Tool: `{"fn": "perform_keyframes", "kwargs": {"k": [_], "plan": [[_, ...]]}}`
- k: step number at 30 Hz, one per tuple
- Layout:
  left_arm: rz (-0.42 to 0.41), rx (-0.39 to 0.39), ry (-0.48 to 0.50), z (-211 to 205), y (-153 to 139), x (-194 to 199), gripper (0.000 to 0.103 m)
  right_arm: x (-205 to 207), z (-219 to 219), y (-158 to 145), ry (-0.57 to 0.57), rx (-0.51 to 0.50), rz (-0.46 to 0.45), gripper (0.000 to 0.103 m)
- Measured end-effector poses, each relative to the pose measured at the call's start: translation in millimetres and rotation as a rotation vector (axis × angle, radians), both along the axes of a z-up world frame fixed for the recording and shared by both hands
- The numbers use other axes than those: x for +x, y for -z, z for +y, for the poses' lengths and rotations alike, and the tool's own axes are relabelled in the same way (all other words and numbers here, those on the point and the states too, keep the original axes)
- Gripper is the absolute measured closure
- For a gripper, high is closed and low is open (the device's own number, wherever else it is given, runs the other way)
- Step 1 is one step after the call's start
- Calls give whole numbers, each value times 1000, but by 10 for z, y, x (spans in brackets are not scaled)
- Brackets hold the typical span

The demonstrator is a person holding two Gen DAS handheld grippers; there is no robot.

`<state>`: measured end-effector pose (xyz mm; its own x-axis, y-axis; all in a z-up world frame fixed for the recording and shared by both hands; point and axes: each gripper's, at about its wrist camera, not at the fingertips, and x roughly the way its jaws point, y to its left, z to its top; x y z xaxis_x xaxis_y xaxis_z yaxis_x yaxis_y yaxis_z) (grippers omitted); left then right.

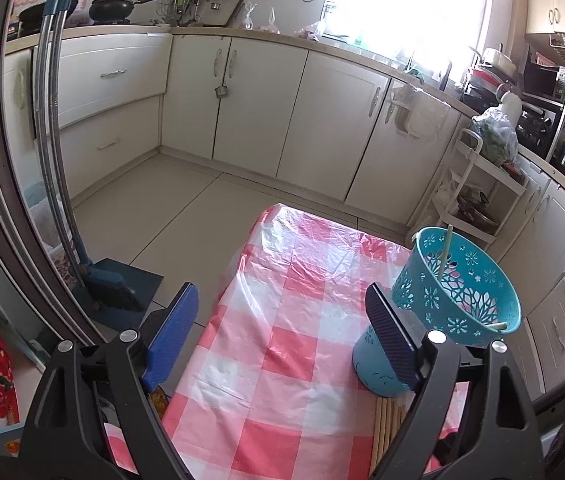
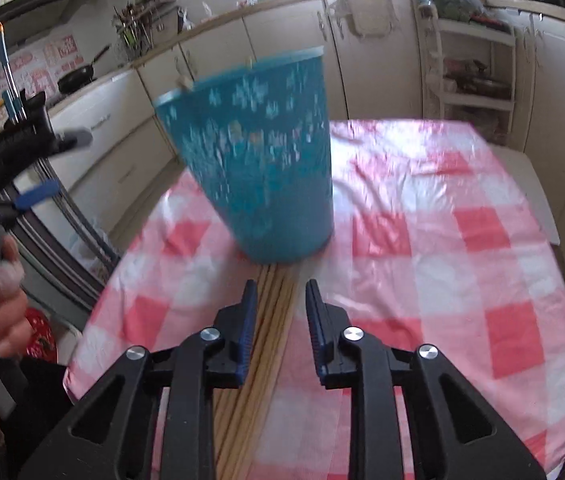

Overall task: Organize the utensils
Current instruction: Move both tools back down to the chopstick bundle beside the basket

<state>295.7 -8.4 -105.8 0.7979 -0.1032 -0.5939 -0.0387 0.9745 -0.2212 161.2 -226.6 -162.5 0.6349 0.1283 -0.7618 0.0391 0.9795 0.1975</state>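
Several pale wooden chopsticks (image 2: 272,320) lie in a tight bundle on the pink-and-white checked plastic cloth covering the desk (image 2: 442,240), their long axis running straight away from the right gripper (image 2: 281,320) toward the base of the perforated teal plastic basket (image 2: 250,160). The right gripper is the nearer one: its jaws stand partly open, straddling the bundle lengthwise and gripping nothing. The left gripper (image 1: 282,320) hangs wide open and empty, off to the side, with the basket by its right finger; one stick (image 1: 445,254) already leans inside.
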Motion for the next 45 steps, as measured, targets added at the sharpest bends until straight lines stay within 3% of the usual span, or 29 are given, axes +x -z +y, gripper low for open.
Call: {"fn": "perform_keyframes", "kwargs": {"k": [4, 12, 16, 19, 24, 32, 45], "plan": [[17, 18, 8, -15, 41, 5, 21, 73, 79, 192, 1, -42, 61, 86], [67, 53, 41, -62, 128, 55, 19, 62, 147, 297, -22, -111, 71, 89], [215, 163, 184, -349, 417, 102, 18, 71, 77, 292, -61, -139, 90, 94], [301, 169, 286, -553, 659, 39, 18, 58, -35, 287, -78, -157, 100, 95], [352, 207, 350, -812, 877, -16, 18, 26, -211, 304, -47, -85, 79, 95], [403, 227, 388, -1019, 1106, -18, 18, 22, -272, 319, -52, -32, 60, 95], [428, 262, 374, -1093, 1232, 18, 18, 51, -315, 319, -45, -7, 59, 95]]}}
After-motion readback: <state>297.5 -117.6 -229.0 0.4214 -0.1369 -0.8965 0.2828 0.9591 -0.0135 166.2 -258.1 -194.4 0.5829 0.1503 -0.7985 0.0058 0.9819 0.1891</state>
